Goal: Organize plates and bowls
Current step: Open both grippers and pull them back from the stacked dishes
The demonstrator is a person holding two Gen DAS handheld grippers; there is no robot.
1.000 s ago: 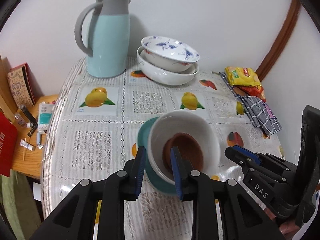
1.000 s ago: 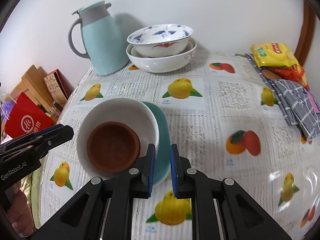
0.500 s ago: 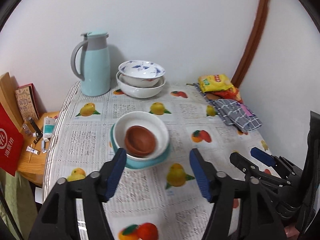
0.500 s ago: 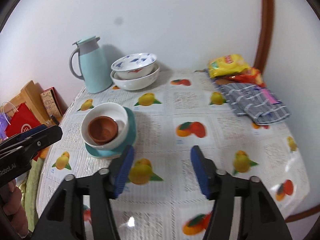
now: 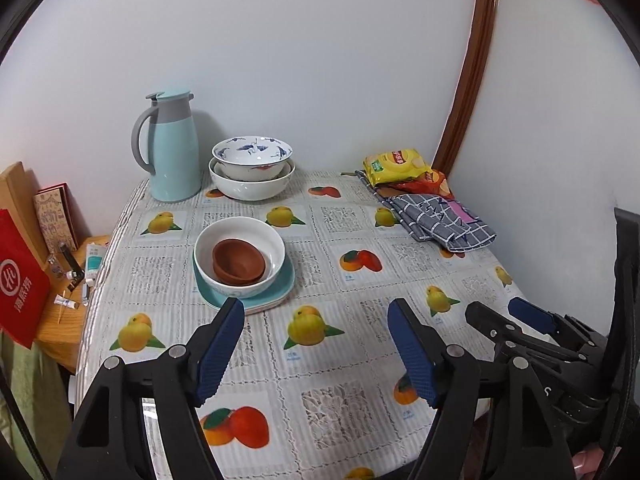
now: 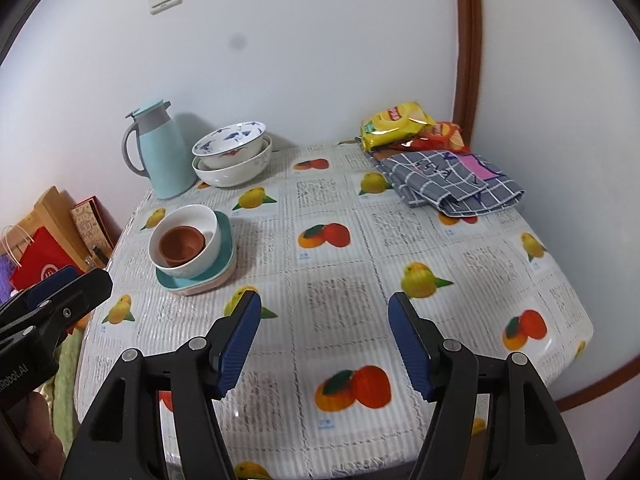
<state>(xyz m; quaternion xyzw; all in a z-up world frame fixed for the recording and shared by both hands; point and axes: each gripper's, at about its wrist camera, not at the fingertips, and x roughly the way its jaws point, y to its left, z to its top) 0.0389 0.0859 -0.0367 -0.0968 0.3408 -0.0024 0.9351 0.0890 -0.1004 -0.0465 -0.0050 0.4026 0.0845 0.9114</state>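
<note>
While both jaws have just been opening, left gripper (image 5: 316, 344) empty, right gripper (image 6: 324, 340) empty, bowls (image 5: 239, 256) stacked on plate (image 5: 286, 280).

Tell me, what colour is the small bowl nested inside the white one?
Reddish-brown, like terracotta: the small bowl shows best in the left wrist view.

Both cameras look forward and downward over the tabletop (image 5: 320, 360) from above its near edge, facing the far wall, well back from the dishes. The left wrist view sits nearer the left edge, the right wrist view further right. Both share the whole tabletop, from the stacked bowls (image 5: 240, 258) to the far corners.
</note>
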